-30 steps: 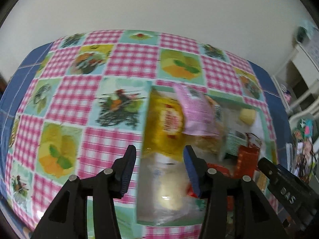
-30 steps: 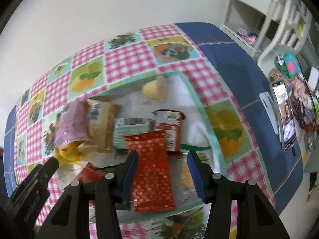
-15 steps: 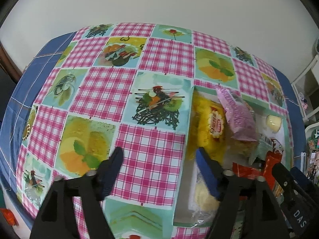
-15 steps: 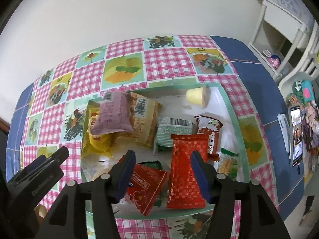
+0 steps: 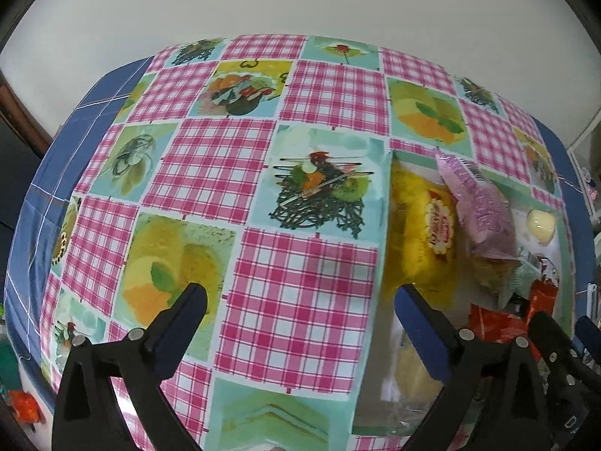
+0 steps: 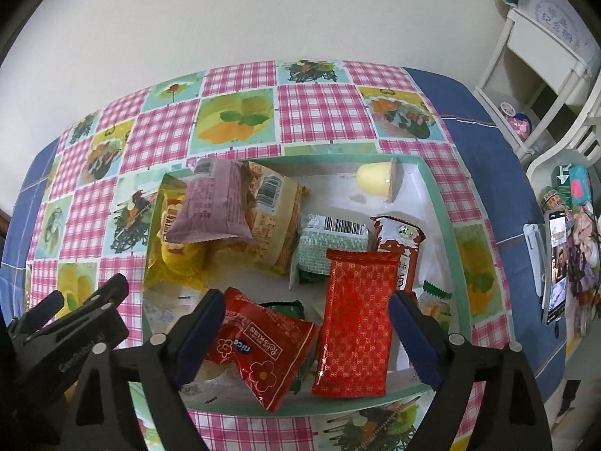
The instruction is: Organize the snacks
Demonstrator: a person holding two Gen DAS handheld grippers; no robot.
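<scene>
On checkered tablecloth [image 6: 323, 112], tray [image 6: 439, 203] holds snack packets [image 6: 357, 319]; both grippers' fingers spread, just opened, pinching nothing.

We note a plain white wall [image 6: 263, 11] behind the surface [image 5: 210, 165], evenly lit. The surface carries a pink-checked cloth with fruit panels over a blue cloth [image 6: 484, 131]. To the right stands white furniture with open shelves [image 6: 541, 49]. At the blue cloth's right edge lies a phone [image 6: 556, 267] beside assorted clutter, too small to identify.
</scene>
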